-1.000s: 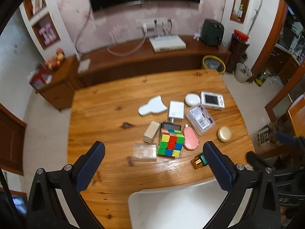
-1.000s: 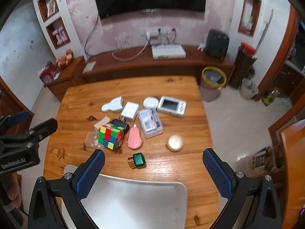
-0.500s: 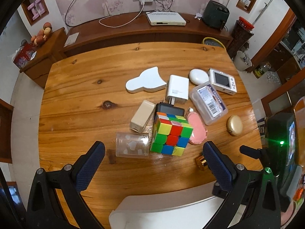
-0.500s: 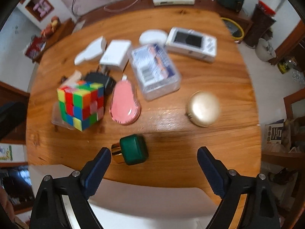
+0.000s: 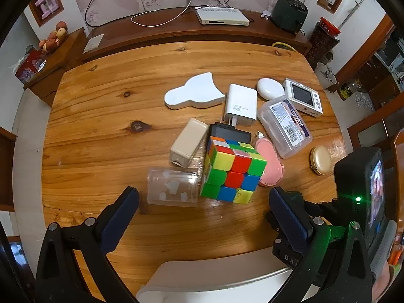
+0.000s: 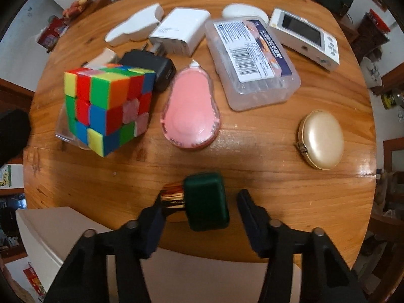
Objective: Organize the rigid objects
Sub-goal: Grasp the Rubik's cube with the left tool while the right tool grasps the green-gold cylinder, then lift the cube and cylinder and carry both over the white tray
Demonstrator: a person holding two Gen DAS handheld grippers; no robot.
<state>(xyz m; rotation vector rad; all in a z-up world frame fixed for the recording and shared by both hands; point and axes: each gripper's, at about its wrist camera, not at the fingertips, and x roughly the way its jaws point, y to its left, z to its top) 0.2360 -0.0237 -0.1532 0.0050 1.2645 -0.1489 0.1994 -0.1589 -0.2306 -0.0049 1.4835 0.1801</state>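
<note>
A cluster of small objects lies on the wooden table [image 5: 101,126]. A colourful puzzle cube [image 5: 233,170] [image 6: 108,107] sits beside a clear plastic cup [image 5: 173,189] lying on its side, a pink case [image 6: 192,111], a clear labelled box [image 6: 252,60] and a gold compact [image 6: 320,139]. My right gripper [image 6: 199,209] is open, its fingers straddling a dark green bottle with a gold cap [image 6: 204,202] near the table's front edge, apart from it on the right. My left gripper [image 5: 202,209] is open and empty just in front of the cup and cube.
White charger [image 5: 241,104], white flat piece [image 5: 194,92], beige block [image 5: 188,141], black adapter [image 5: 229,133], white oval [image 5: 270,88] and small screen device [image 5: 303,98] lie further back. A white chair back [image 5: 214,277] stands at the front edge. A sideboard [image 5: 176,27] runs behind the table.
Both grippers have moved down and forward toward the table. The right gripper's fingers have narrowed and now sit on either side of the green bottle.
</note>
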